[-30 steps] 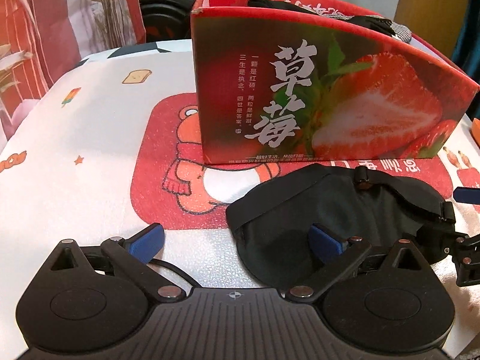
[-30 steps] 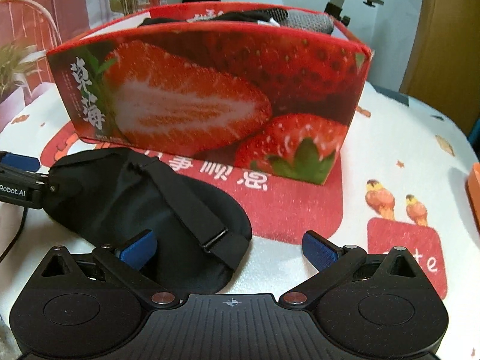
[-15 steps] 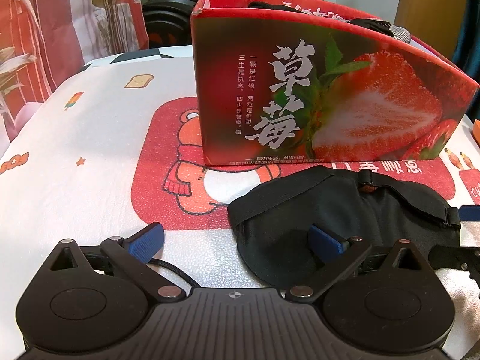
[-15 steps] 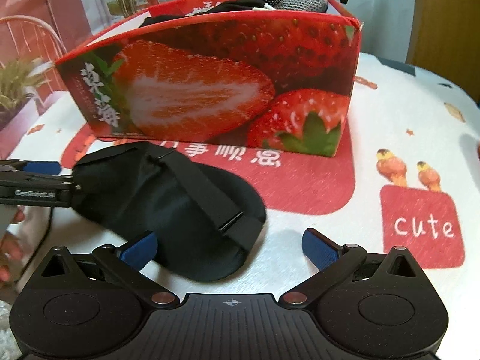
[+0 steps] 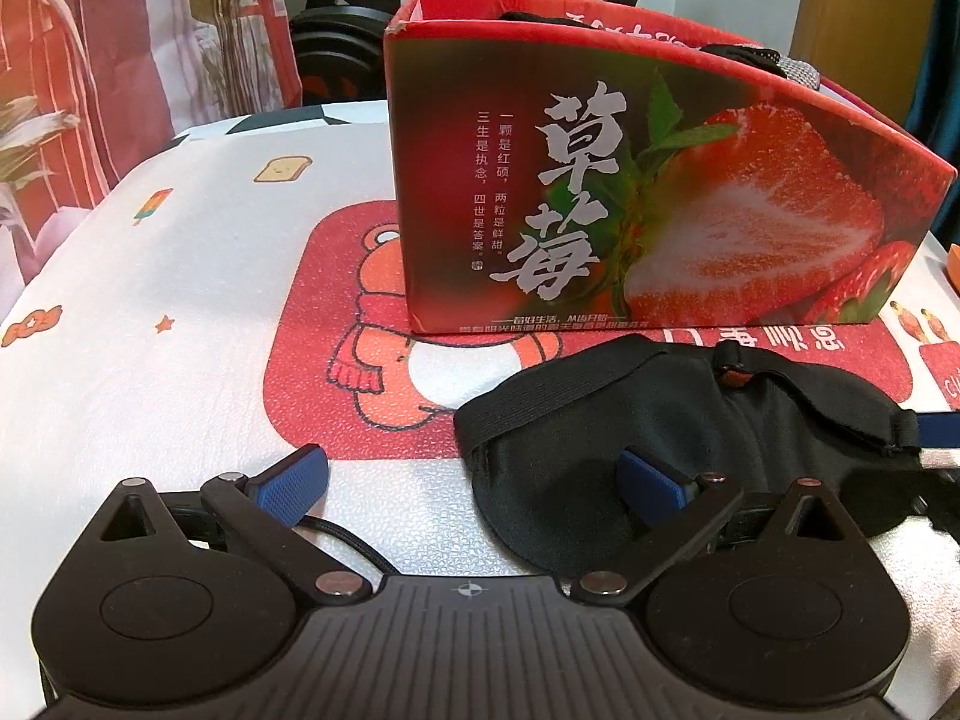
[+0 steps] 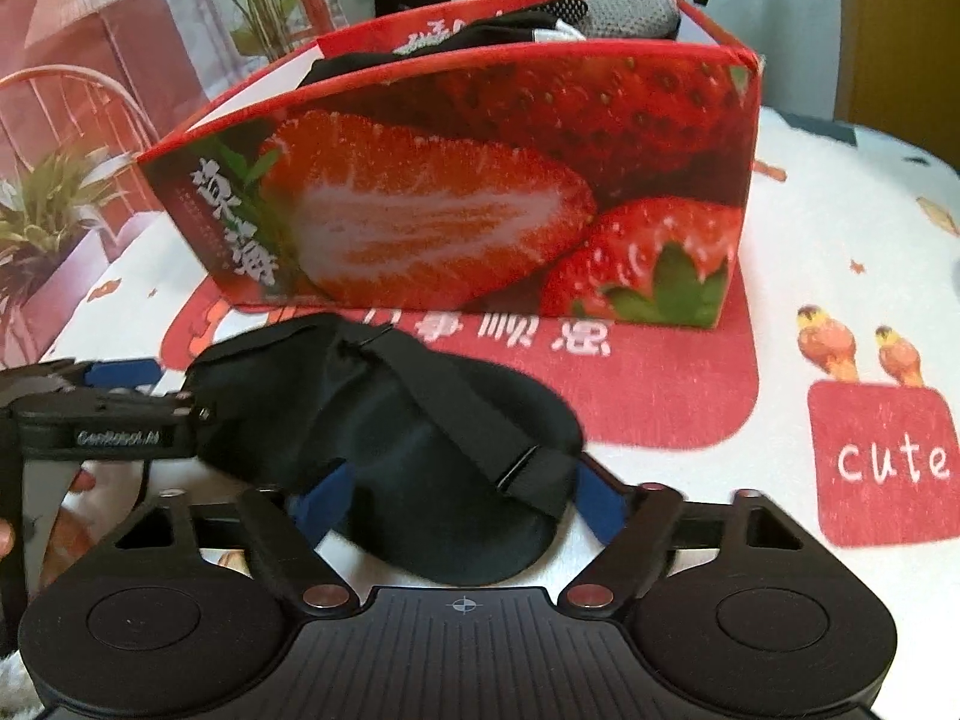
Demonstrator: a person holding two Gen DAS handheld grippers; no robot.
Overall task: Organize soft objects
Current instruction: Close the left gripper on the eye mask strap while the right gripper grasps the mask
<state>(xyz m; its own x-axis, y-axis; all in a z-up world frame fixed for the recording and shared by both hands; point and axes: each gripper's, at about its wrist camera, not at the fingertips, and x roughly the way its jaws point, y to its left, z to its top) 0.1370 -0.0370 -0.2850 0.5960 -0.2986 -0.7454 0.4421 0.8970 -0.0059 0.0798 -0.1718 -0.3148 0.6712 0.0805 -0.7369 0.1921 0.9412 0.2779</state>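
A black sleep mask (image 6: 414, 450) lies flat on a printed tablecloth (image 5: 150, 312), just in front of a red strawberry box (image 6: 456, 192) — the landmark for everything here.

The right gripper (image 6: 462, 504) has just been closing its jaws, and the end of the mask nearest it now sits between the two blue pads (image 6: 321, 504). A second earlier those jaws stood wide, with only one pad near the fabric. The pads look to be at the mask's edges, but whether they already press on it cannot be told. This probably means a pick-up is starting, with the box as the likely destination.

The left gripper (image 5: 474, 480) hovers in front of the box's left half with its jaws spread wide. One blue pad (image 5: 651, 483) is over the mask's left end; the other (image 5: 294, 480) is over bare cloth. It holds nothing.

The mask is matte, padded fabric, rounded at both ends, with a flat elastic strap (image 6: 456, 414) running diagonally across it and a small plastic slider buckle. It should give easily when squeezed.

The box is glossy cardboard with open top, printed with a sliced strawberry and Chinese characters. Dark and grey knitted soft items (image 6: 624, 15) already poke above its rim, so part of the sorting appears done.

The tablecloth behind and beside the box has a pebbled, slightly shiny texture, with cartoon prints — a bear, two birds, the word "cute".
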